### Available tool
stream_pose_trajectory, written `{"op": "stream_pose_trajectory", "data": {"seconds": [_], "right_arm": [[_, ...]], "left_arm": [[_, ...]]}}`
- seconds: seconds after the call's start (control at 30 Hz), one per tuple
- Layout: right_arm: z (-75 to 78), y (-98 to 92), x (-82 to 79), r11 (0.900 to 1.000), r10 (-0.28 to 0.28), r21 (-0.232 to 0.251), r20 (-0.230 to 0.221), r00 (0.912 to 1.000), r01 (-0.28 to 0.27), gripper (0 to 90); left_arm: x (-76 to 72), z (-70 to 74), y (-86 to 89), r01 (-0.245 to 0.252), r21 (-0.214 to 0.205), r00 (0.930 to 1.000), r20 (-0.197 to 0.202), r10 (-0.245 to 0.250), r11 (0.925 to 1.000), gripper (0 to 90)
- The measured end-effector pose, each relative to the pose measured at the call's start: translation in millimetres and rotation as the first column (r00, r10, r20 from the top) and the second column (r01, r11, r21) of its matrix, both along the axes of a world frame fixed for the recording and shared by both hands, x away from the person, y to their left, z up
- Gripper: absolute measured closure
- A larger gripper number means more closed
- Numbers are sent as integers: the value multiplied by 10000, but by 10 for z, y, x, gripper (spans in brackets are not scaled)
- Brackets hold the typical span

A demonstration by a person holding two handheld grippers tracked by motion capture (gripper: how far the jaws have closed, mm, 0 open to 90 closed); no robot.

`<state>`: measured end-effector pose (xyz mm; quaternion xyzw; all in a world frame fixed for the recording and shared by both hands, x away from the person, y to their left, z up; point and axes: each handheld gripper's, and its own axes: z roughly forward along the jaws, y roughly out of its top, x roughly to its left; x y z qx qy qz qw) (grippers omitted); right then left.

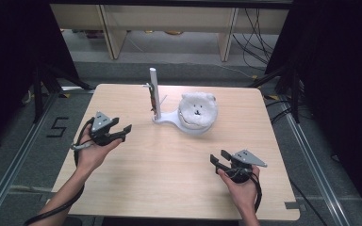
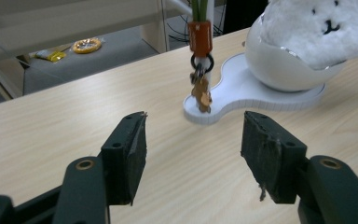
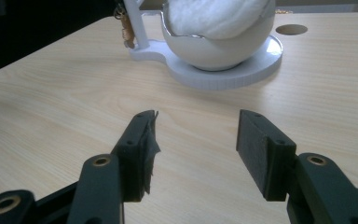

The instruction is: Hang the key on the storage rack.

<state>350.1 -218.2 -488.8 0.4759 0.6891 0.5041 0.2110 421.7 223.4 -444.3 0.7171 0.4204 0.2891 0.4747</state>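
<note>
A white stand point(image 1: 167, 120) with an upright post point(image 1: 154, 87) sits at the table's far middle. Its round bowl point(image 2: 279, 65) holds a white plush toy point(image 1: 197, 108) with a small black face. A bunch of small brown charms point(image 2: 201, 91) hangs from an orange clip point(image 2: 200, 37) on the post. My left gripper point(image 1: 125, 132) hovers at the table's left, open and pointing at the stand, with nothing between its jaws point(image 2: 193, 140). At the front right, my right gripper point(image 1: 218, 156) is open and empty too point(image 3: 196, 140), facing the bowl point(image 3: 214, 49).
The light wooden table point(image 1: 169, 179) has a round cable hole point(image 3: 291, 29) behind the bowl. Shelf legs, cables and a yellow tape roll point(image 2: 87, 45) lie on the floor beyond the far edge. Dark curtains and metal rails flank both sides.
</note>
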Motion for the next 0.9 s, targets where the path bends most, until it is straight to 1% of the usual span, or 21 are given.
{"op": "stream_pose_trajectory", "data": {"seconds": [0.07,0.1,0.13,0.23,0.27,0.33,0.37,0.4,0.43,0.47,0.5,0.53,0.6,0.63,0.67,0.7,0.73,0.8,0.83,0.87,0.9], "right_arm": [[-23,-27,19,9999,56,87,25,10000,-57,482],[-33,-35,21,9999,63,115,-103,9999,-62,482],[-40,-50,27,9999,-71,-83,1,10000,71,481],[-51,-57,29,10000,-17,-41,-34,10000,17,481],[-48,-38,5,9995,-265,162,-420,9988,272,481],[-87,-68,42,9997,-203,-145,-111,9997,201,480],[-99,-47,25,9995,-300,103,-406,9987,304,480],[-99,-47,25,9995,-300,103,-406,9987,304,480],[-110,-60,41,9996,-256,-109,-251,9994,253,480],[-106,-56,26,9997,-206,110,-419,9989,210,479],[-115,-84,49,9999,-75,-102,-172,9998,73,479],[-125,-88,57,9996,-195,-227,-92,9998,193,478],[-123,-99,50,9998,-174,-131,-148,9997,172,477],[-123,-107,47,9996,-241,-156,-151,9996,239,476],[-128,-98,29,9991,-413,70,-441,9982,416,474],[-128,-98,29,9991,-413,70,-441,9982,416,474],[-153,-132,56,9993,-339,-148,-170,9993,337,472],[-155,-136,53,9993,-340,-160,-205,9992,336,472],[-164,-126,31,9988,-498,-38,-397,9980,497,471],[-164,-126,31,9988,-498,-38,-397,9980,497,471],[-169,-121,25,9985,-525,131,-412,9978,531,470]], "left_arm": [[-83,-69,70,-160,-188,9999,36,161,9997,389],[-158,-135,127,-274,-365,9995,131,279,9990,388],[-216,-186,160,-400,-419,9990,156,407,9983,388],[-297,-273,189,-532,-524,9984,171,542,9972,388],[-356,-334,203,-647,-600,9979,21,649,9961,388],[-432,-429,215,-755,-839,9971,-119,747,9936,388],[-459,-476,222,-764,-939,9971,-91,759,9926,389],[-484,-504,226,-862,-949,9963,-83,858,9917,389],[-512,-551,233,-897,-927,9960,-30,899,9916,389],[-522,-578,236,-898,-930,9959,-9,901,9916,389],[-541,-609,244,-887,-932,9960,-21,889,9917,389],[-553,-631,251,-891,-919,9960,23,897,9918,388],[-566,-669,257,-915,-1015,9956,130,932,9906,387],[-579,-682,259,-894,-901,9957,141,911,9919,386],[-578,-698,254,-853,-899,9959,208,875,9923,384],[-578,-713,247,-848,-929,9959,227,873,9921,384],[-589,-730,234,-830,-915,9962,201,852,9923,382],[-595,-743,228,-820,-861,9962,207,841,9929,382],[-595,-770,226,-779,-792,9966,205,797,9938,381],[-595,-770,226,-779,-792,9966,205,797,9938,381],[-599,-778,225,-838,-729,9963,142,851,9938,381]]}}
